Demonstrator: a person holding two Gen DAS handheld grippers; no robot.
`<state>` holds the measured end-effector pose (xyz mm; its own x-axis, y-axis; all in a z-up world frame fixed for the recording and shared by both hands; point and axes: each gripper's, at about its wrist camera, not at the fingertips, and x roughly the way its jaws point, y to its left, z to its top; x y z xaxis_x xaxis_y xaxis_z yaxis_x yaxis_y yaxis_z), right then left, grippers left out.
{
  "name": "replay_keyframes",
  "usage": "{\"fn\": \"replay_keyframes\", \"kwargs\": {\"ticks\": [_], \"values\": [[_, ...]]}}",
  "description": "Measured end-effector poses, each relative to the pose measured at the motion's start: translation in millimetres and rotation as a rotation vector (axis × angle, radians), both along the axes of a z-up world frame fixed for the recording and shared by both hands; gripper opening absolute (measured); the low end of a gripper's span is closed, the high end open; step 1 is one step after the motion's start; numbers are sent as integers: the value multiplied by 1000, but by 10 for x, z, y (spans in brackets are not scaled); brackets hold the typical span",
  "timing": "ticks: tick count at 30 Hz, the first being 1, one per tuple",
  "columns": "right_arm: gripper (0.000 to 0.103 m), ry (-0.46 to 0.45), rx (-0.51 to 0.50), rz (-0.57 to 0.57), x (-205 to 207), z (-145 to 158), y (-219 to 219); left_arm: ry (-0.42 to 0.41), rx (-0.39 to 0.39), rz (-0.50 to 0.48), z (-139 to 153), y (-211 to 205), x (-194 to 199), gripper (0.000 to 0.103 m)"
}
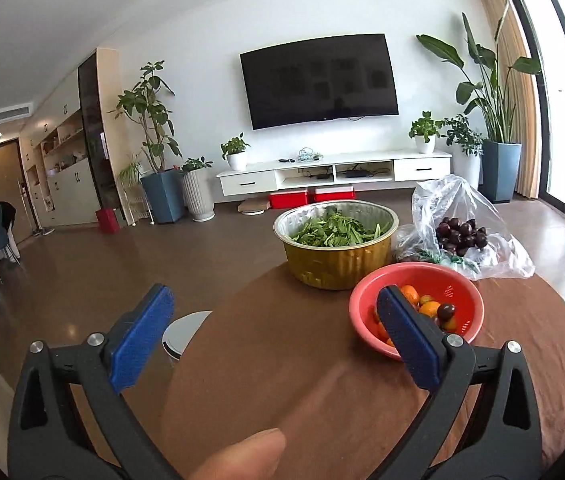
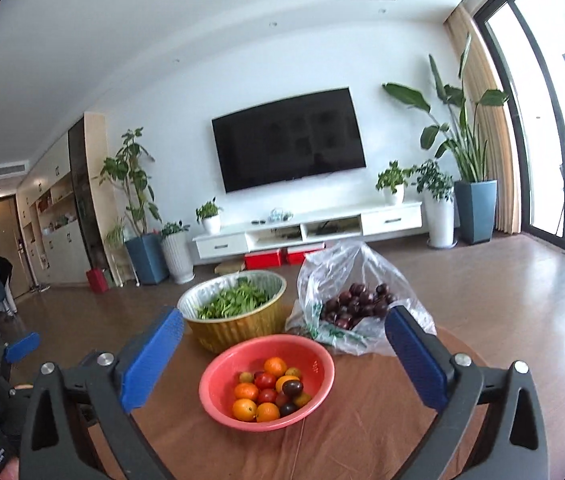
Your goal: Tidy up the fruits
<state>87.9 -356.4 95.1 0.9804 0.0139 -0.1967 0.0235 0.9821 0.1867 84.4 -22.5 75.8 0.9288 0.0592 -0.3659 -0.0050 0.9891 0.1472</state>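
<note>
A red colander bowl (image 2: 314,364) holds oranges (image 2: 244,409), small tomatoes and dark plums (image 2: 293,388) on a round brown table (image 2: 362,432). It also shows in the left wrist view (image 1: 458,280), partly behind my right-hand finger. A clear plastic bag (image 2: 362,264) of dark plums (image 2: 358,302) lies behind the bowl, also seen in the left wrist view (image 1: 454,200). My right gripper (image 2: 284,338) is open and empty, above the bowl. My left gripper (image 1: 274,312) is open and empty, left of the bowl; it shows in the right wrist view at the far left (image 2: 22,347).
A gold foil bowl (image 2: 242,324) of green leaves stands behind the red bowl, also in the left wrist view (image 1: 334,264). A round white stool or bin (image 1: 184,332) sits beside the table's left edge. A thumb (image 1: 242,456) shows at the bottom.
</note>
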Motion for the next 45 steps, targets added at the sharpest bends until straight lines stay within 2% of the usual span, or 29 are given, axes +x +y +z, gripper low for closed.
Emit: {"fn": "replay_keyframes", "kwargs": {"ticks": [2,5,7,8,11,15,17,22,30,45], "values": [[103,-41,-5,-18,-164,137,21,9,-26,-6,36,42,-106,103],[103,-55,-27,-38,-351,310,62,8,-40,6,88,105,-286,103],[103,-75,-40,-54,-507,369,83,34,-47,17,82,123,-358,103],[103,-56,-53,-73,-523,376,96,59,-58,15,55,129,-384,103],[103,88,-73,-119,-440,217,86,135,-64,0,-56,135,-503,103],[103,352,-40,-88,-148,-308,60,225,-59,-20,-319,112,-537,103],[103,446,-17,-87,-96,-583,26,268,-69,-29,-450,113,-560,103],[103,577,27,-97,-141,-939,-60,374,-73,-41,-784,89,-482,103],[103,621,0,-92,-264,-893,20,445,-57,-34,-1108,68,-374,103],[103,705,-60,-27,-253,-1112,353,502,-64,-40,-1224,62,-250,103]]}}
